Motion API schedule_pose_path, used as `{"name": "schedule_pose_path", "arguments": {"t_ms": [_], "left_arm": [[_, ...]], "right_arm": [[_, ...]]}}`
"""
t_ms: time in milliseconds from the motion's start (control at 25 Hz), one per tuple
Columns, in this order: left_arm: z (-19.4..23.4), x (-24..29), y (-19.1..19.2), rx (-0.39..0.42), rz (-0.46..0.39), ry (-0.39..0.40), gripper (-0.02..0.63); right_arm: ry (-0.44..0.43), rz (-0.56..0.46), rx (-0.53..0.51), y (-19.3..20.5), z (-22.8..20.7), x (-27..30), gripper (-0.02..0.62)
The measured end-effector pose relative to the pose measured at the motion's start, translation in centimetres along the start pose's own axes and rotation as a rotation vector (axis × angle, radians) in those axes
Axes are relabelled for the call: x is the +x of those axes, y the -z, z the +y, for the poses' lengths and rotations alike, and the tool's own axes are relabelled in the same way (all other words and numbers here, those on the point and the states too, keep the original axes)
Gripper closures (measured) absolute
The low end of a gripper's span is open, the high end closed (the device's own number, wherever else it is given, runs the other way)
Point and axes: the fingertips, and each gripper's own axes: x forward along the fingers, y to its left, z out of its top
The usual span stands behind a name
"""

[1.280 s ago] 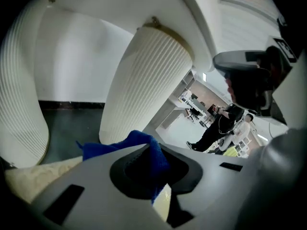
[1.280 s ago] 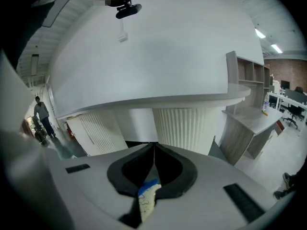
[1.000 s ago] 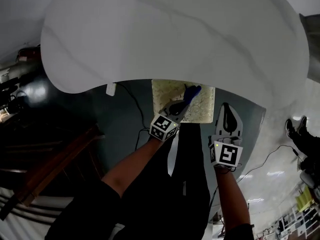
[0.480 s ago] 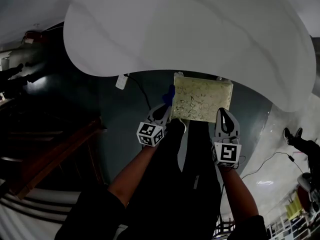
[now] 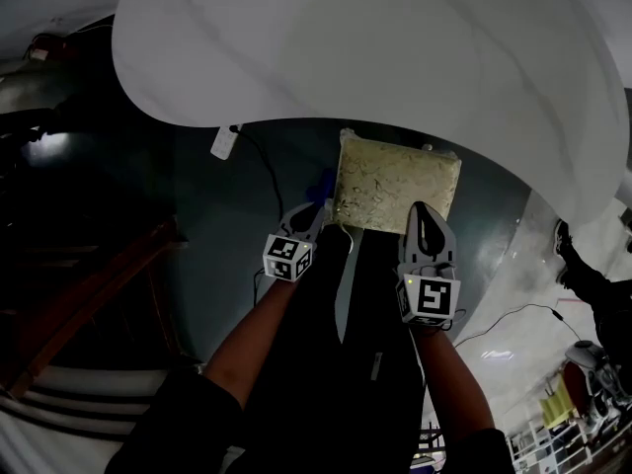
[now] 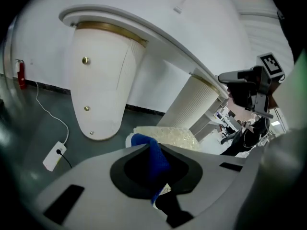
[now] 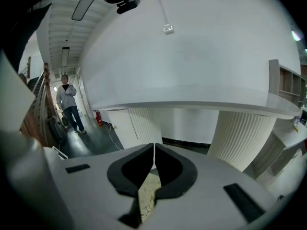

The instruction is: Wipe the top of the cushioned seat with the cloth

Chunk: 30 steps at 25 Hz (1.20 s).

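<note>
The cushioned seat [image 5: 395, 181] is a square stool with a pale yellow, vein-patterned top, standing on dark floor under a white counter. My left gripper [image 5: 318, 210] sits at the seat's near left corner, shut on a blue cloth [image 5: 320, 182] that hangs just off the seat's left edge. In the left gripper view the blue cloth [image 6: 151, 157] is pinched between the jaws, with the seat [image 6: 168, 133] just beyond. My right gripper [image 5: 426, 217] hovers over the seat's near right edge, shut and holding nothing. In the right gripper view its jaws [image 7: 154, 150] meet above the patterned top [image 7: 145, 198].
A big curved white counter [image 5: 375, 57] overhangs the seat, carried by a smooth pedestal [image 6: 103, 90] and a ribbed column [image 6: 192, 104]. A white power strip [image 5: 225, 141] with its cable lies on the floor at left. A wooden railing [image 5: 89, 304] runs further left. A person [image 7: 69, 104] stands down the corridor.
My left gripper has dragged the blue cloth leftward, from on top of the seat to just past its left edge. The right gripper stays shut by the near right edge.
</note>
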Motion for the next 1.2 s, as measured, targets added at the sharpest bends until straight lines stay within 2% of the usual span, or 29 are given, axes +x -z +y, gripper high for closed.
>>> {"name": "schedule_pose_path", "arguments": {"t_ms": [320,600,800,920,1080,1200], "left_arm": [[-1.7,5.3,4.2,0.014,0.073,0.059,0.569],[-3.9,8.5,5.9,0.133,0.178,0.155,0.569],[-4.3,9.7,6.9,0.157,0.245,0.198,0.569],[-4.2,10.2,6.9,0.167,0.237,0.188,0.569],[-4.0,10.4,7.0,0.097,0.217,0.144,0.569],[-4.8,10.7,7.2,0.083,0.218,0.12,0.569]], "right_arm": [[0.019,0.035,0.016,2.2,0.3,0.9,0.557],[0.015,0.017,0.006,2.4,0.5,0.9,0.557],[0.023,0.023,0.019,2.9,-0.5,0.8,0.557],[0.033,0.02,0.036,3.1,-1.5,1.0,0.557],[0.047,0.011,0.061,3.2,-2.9,0.9,0.557],[0.054,0.015,0.061,3.3,-4.1,0.4,0.557]]}}
